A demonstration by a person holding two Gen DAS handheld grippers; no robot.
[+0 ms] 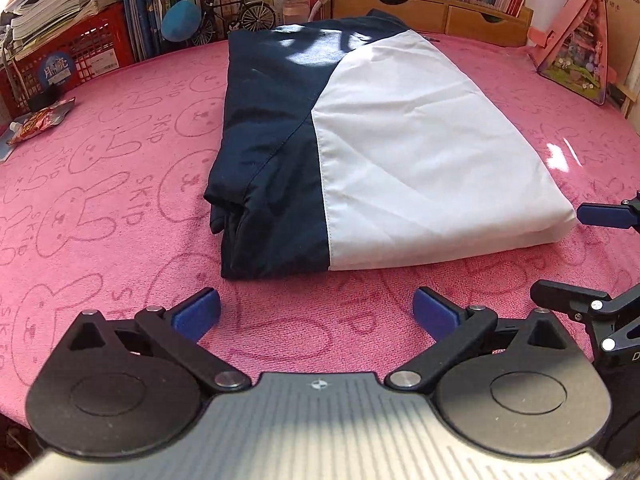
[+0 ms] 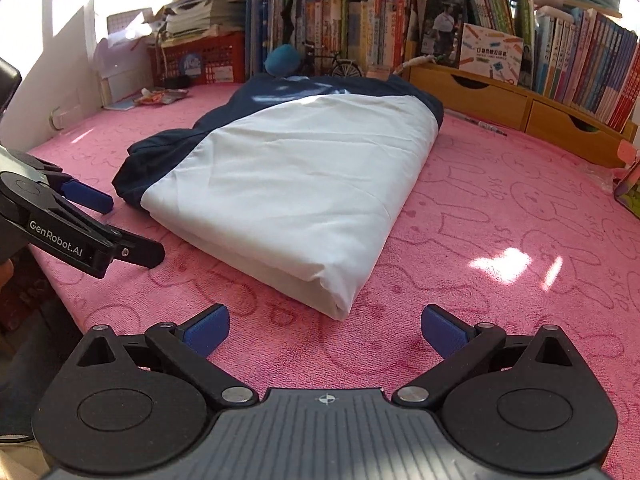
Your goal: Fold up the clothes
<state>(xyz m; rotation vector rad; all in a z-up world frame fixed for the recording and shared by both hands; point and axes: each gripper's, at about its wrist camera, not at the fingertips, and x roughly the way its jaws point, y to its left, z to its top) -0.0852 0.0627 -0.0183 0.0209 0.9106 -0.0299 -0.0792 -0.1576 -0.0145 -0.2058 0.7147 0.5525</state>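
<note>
Jacket (image 1: 360, 140), navy and white, lies folded mid-bench on the pink towel (image 1: 120, 200); our left tongs (image 1: 316, 316) and right tongs (image 2: 325, 330) hover released, near its front edge, ready to square the corners evenly.

Bright sun patches w/ hard shadows, sharp focus, strong fisheye edge warp.

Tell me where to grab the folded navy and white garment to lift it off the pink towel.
Probably grip the folded garment at its near white corner, coming in low from the front with the open right gripper. The layers stack there into a thick edge raised off the pink towel, directly ahead of the jaws.
</note>
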